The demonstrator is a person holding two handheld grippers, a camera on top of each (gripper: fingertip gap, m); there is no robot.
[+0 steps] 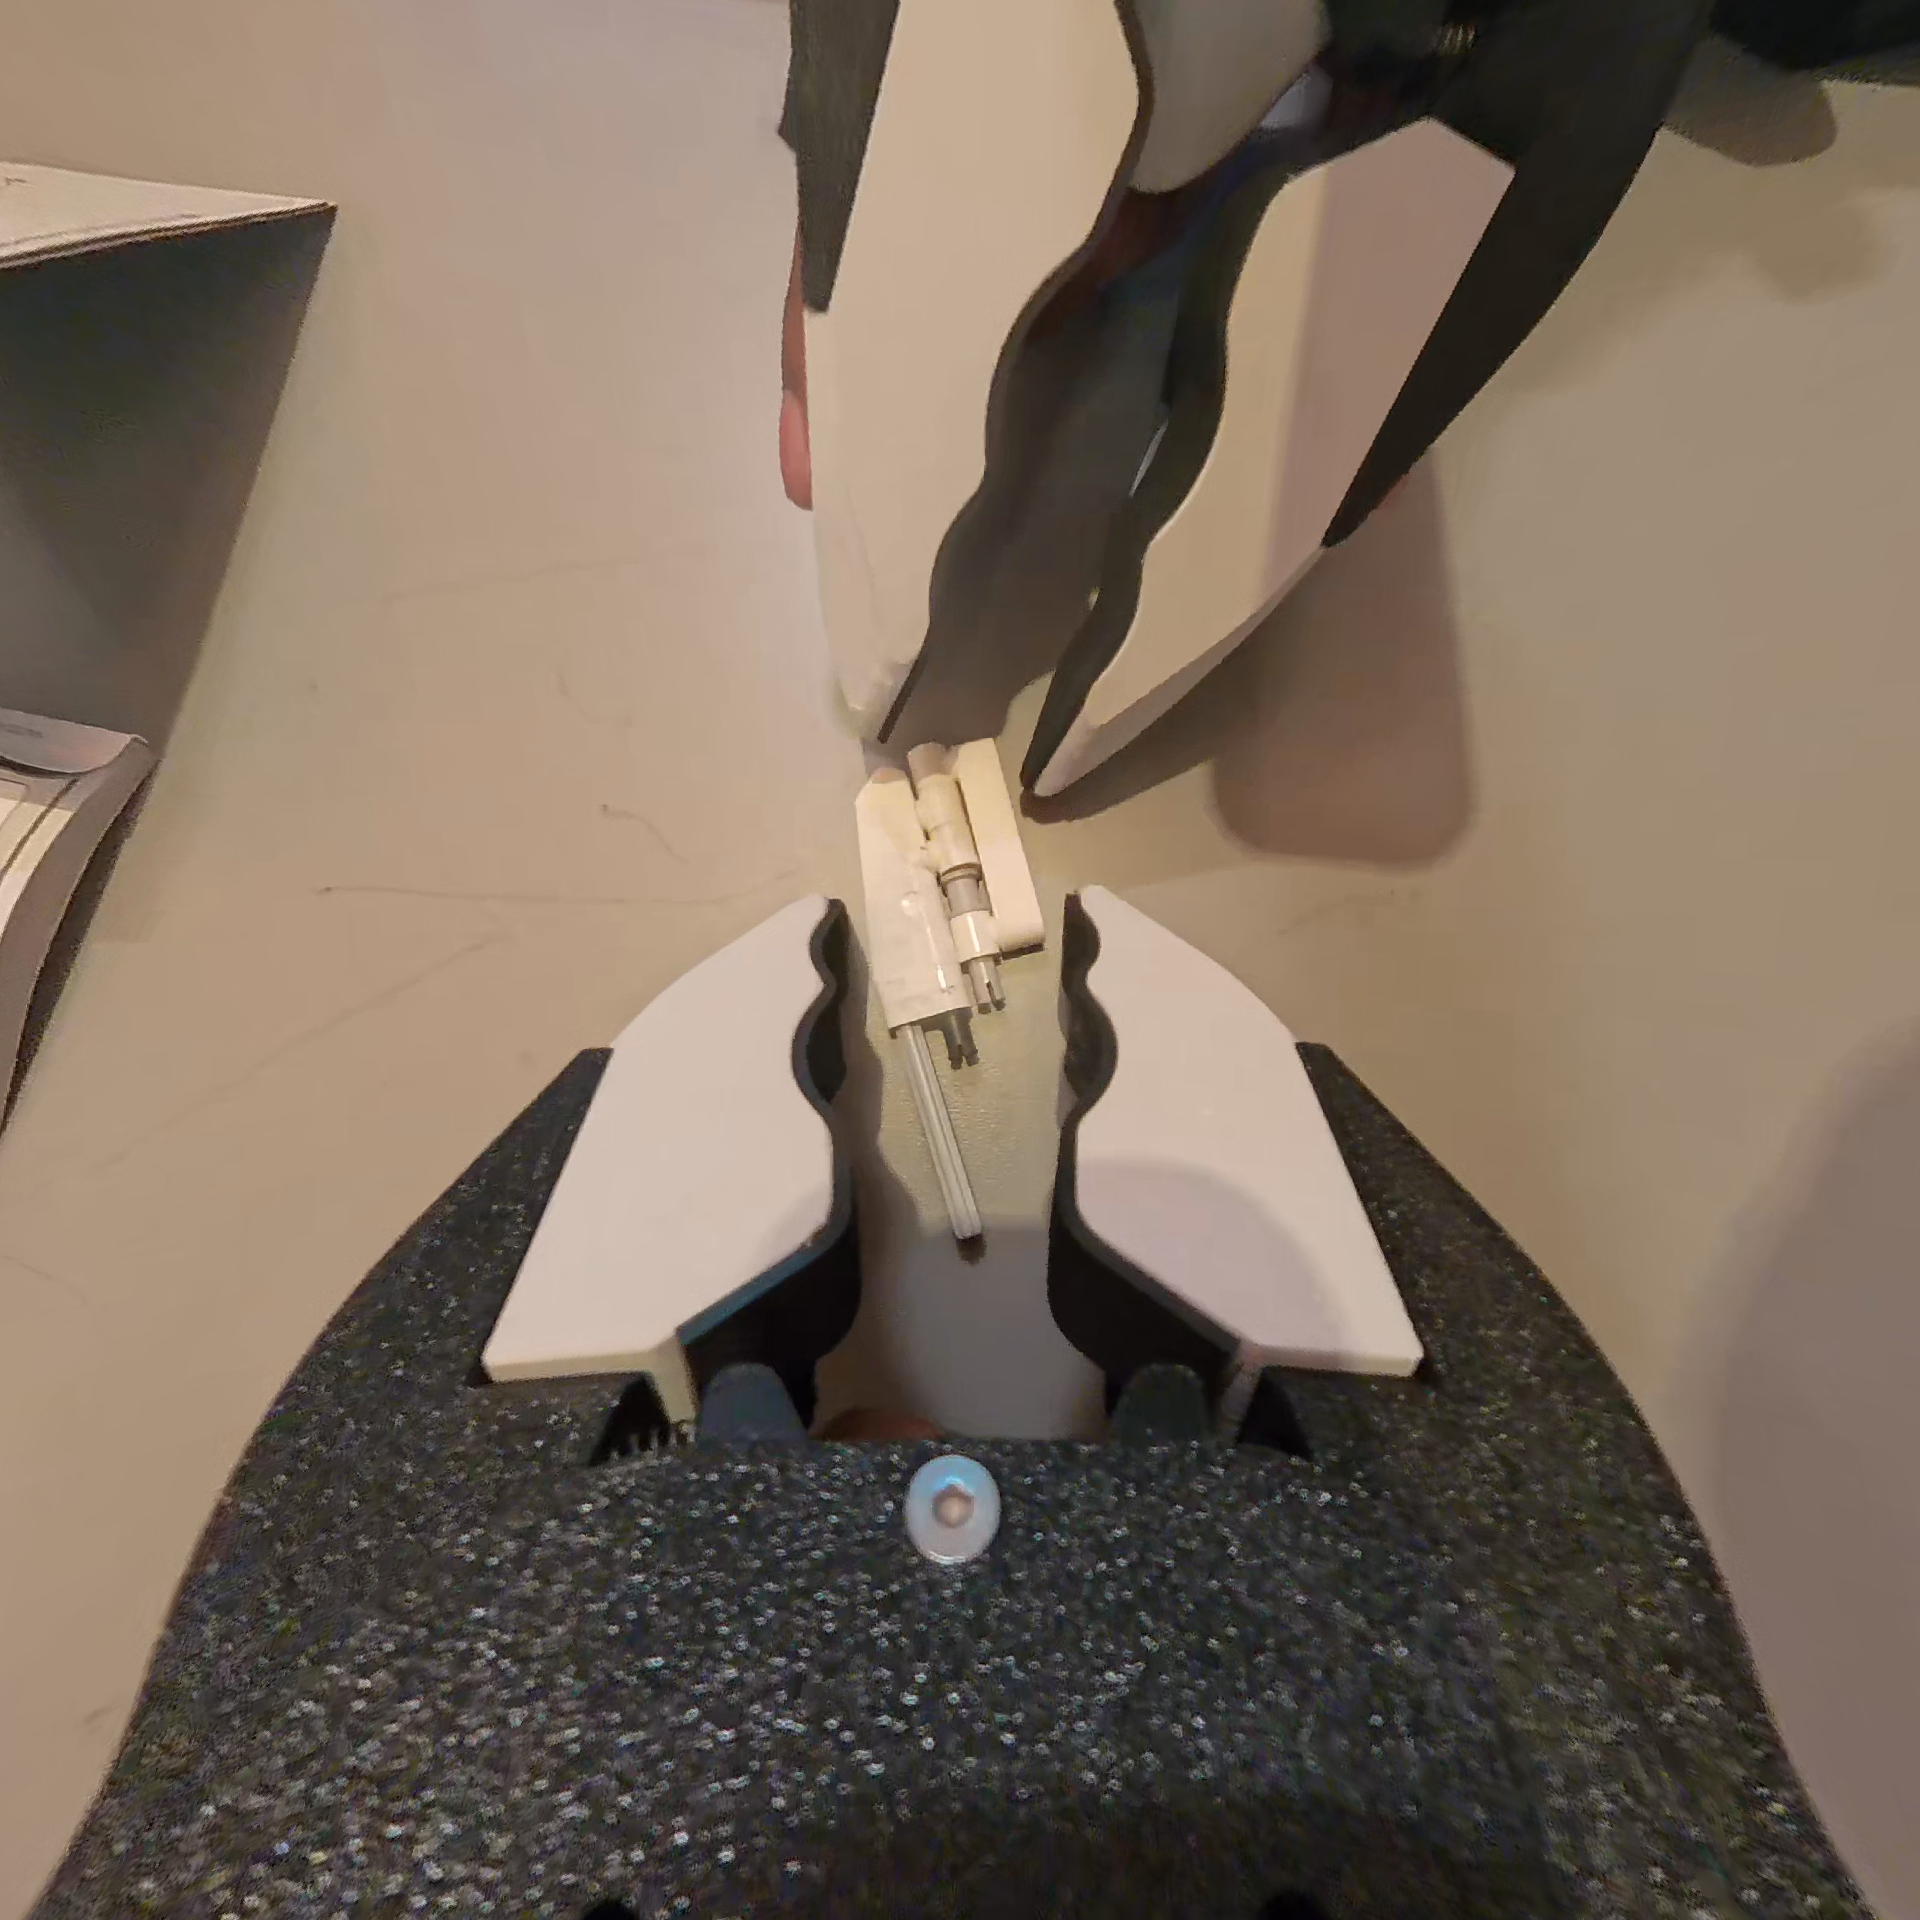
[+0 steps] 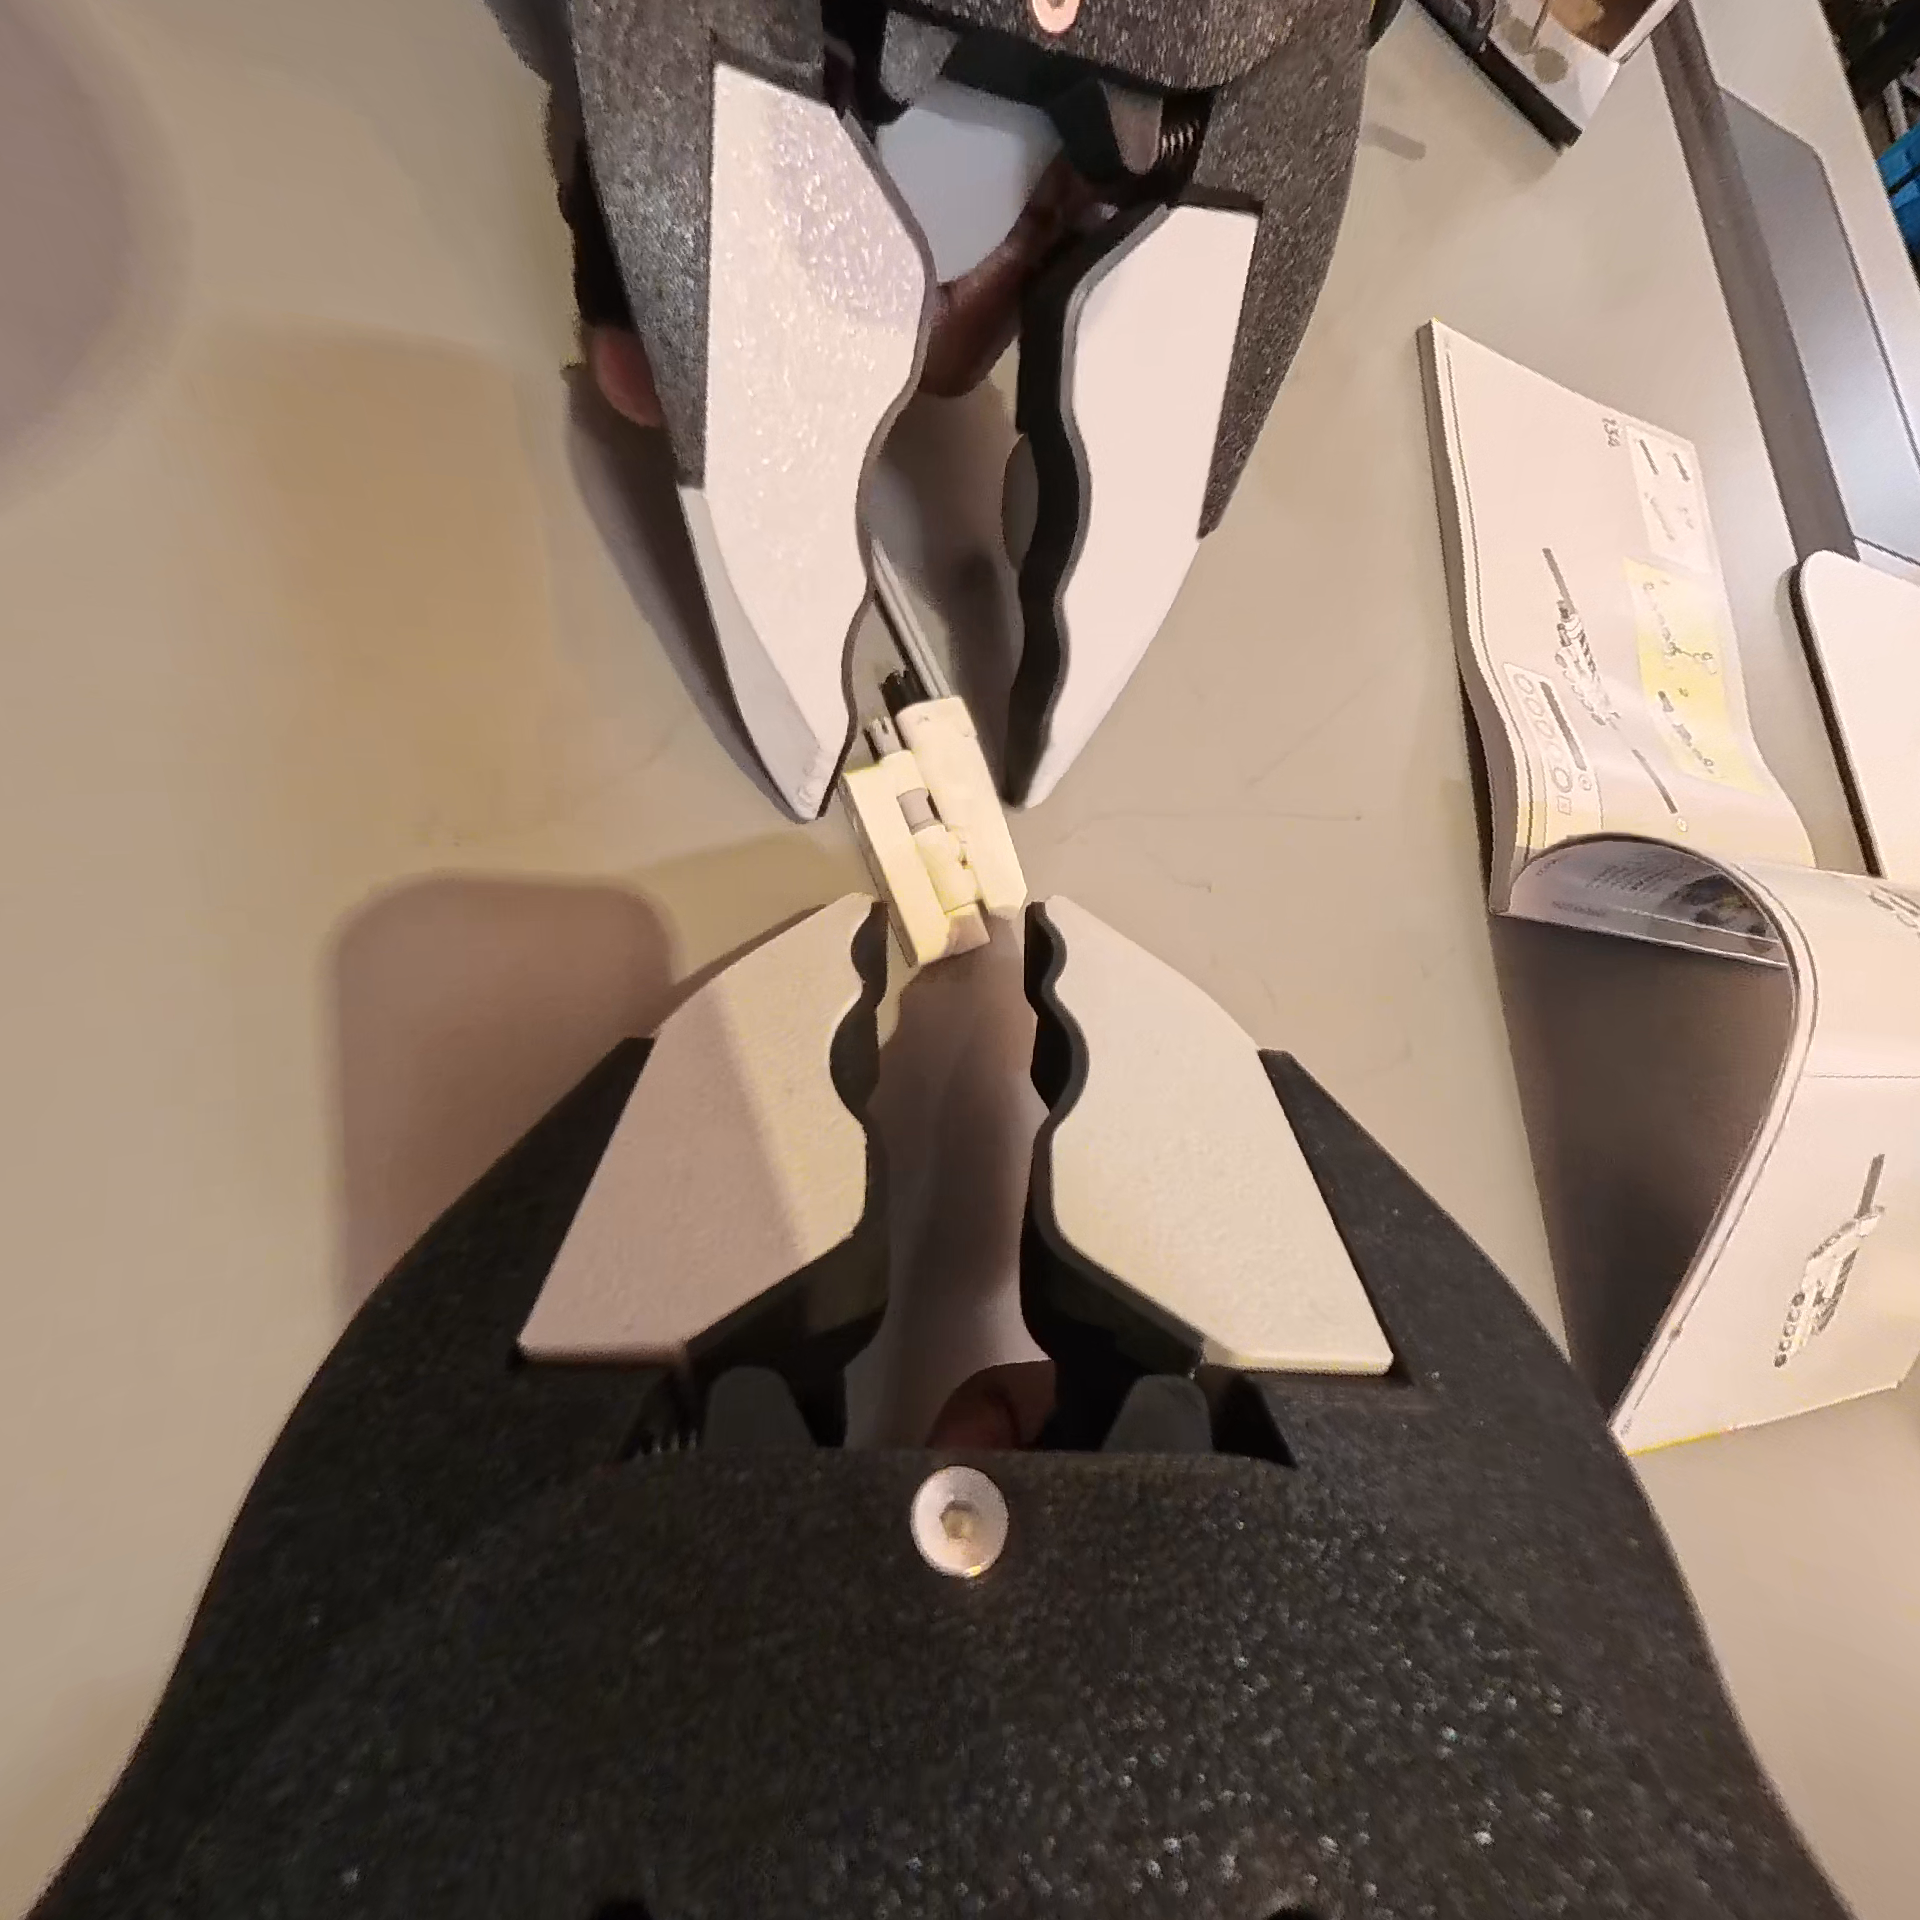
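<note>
Cream-coloured plastic assembly (image 2: 935,831), a small block with a pale cylinder along it and thin grey rods sticking out of one end, sits at the centre of both views over a beige tabletop (image 2: 312,727). Two pairs of tongs meet it from opposite ends.

The right tongs (image 2: 951,912), rising from the bottom of their own view, pinch the block's blunt end between their white tips.

The left tongs (image 1: 956,899) are spread around the rod end. The assembly leans close against the finger on the left of their view, and a clear gap shows between it and the other finger. Its rods reach back between the two fingers.

An open instruction booklet (image 2: 1621,623) lies at the right edge of the right wrist view, with some pages curled over.
</note>
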